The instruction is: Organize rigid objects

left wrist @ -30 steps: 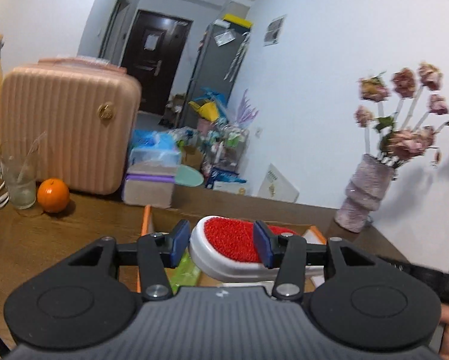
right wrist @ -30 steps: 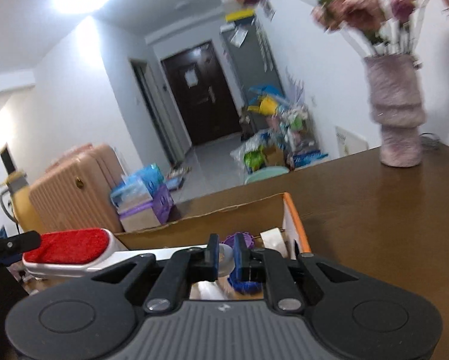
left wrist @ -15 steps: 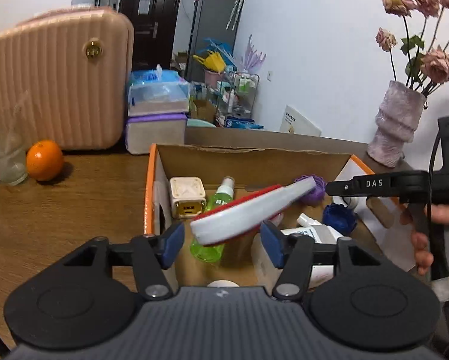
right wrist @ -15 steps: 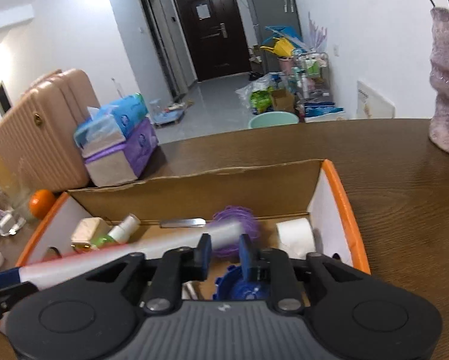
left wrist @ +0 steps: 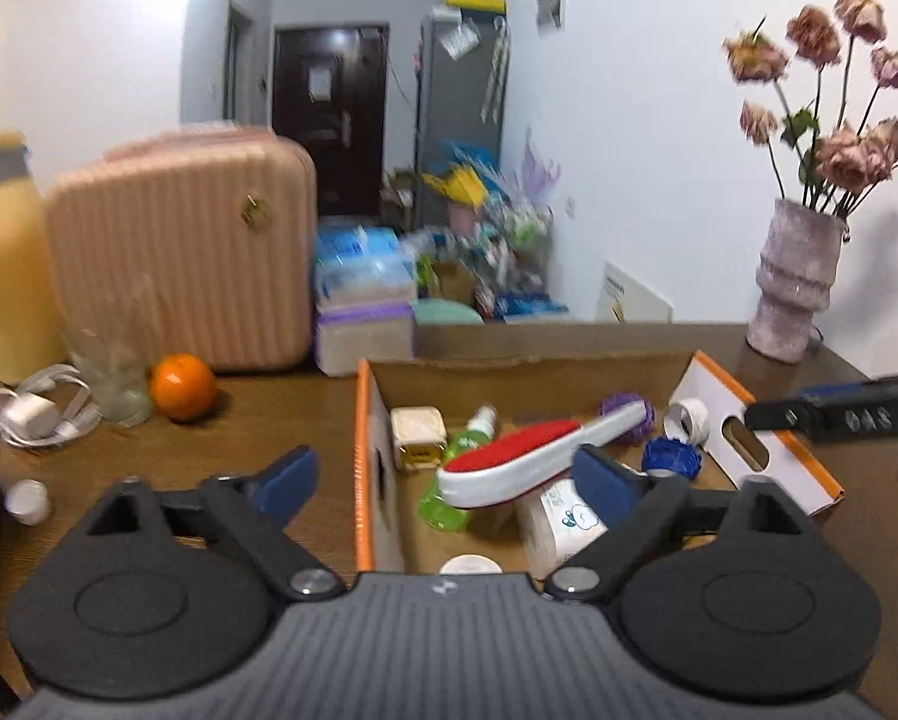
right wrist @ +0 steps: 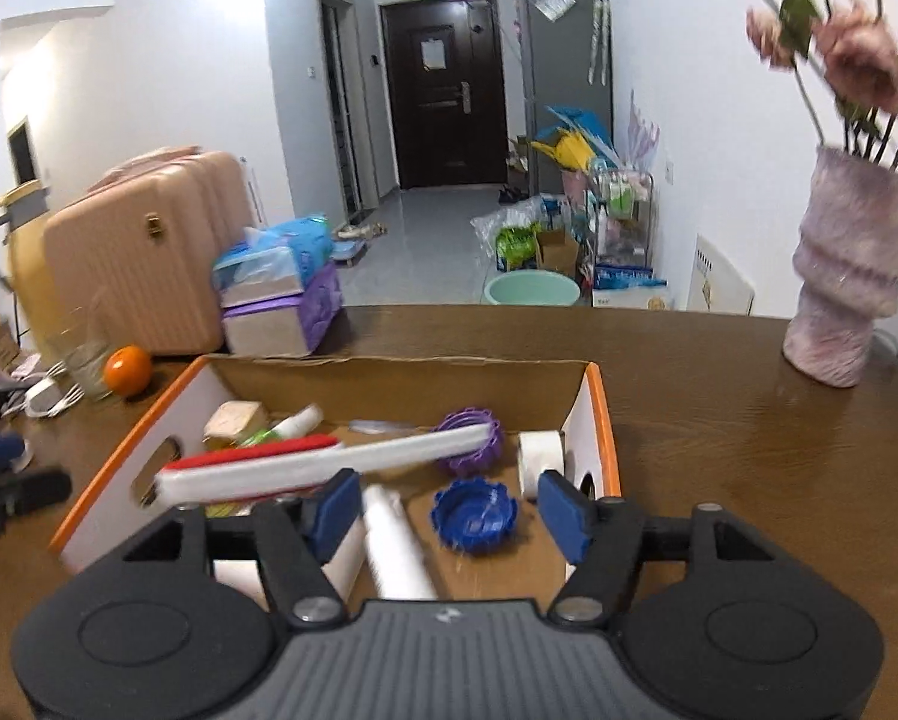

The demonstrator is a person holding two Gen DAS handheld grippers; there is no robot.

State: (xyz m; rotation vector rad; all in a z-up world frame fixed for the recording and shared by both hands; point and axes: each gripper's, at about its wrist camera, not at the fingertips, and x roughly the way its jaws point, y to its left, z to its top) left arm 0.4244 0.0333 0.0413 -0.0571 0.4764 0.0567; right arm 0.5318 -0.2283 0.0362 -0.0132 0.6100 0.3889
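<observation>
A white lint brush with a red pad (left wrist: 526,459) lies free inside the orange-edged cardboard box (left wrist: 362,438), across a green bottle (left wrist: 449,501) and a white bottle (left wrist: 559,519). It also shows in the right wrist view (right wrist: 311,462). My left gripper (left wrist: 446,480) is open and empty, above the box's near left side. My right gripper (right wrist: 449,504) is open and empty, above the box (right wrist: 601,420), over a blue cap (right wrist: 475,513). A purple ball (right wrist: 469,441) and a tape roll (right wrist: 538,456) lie in the box.
An orange (left wrist: 182,387), a glass (left wrist: 116,387), a white charger with cable (left wrist: 35,414) and a yellow bottle (left wrist: 11,264) stand left of the box. A pink case (left wrist: 179,252) and tissue packs (left wrist: 362,312) stand behind. A vase with flowers (right wrist: 844,294) stands at the right.
Both grippers have opened and let go of the lint brush, which now lies in the box. Both grippers have pulled back and up from it.
</observation>
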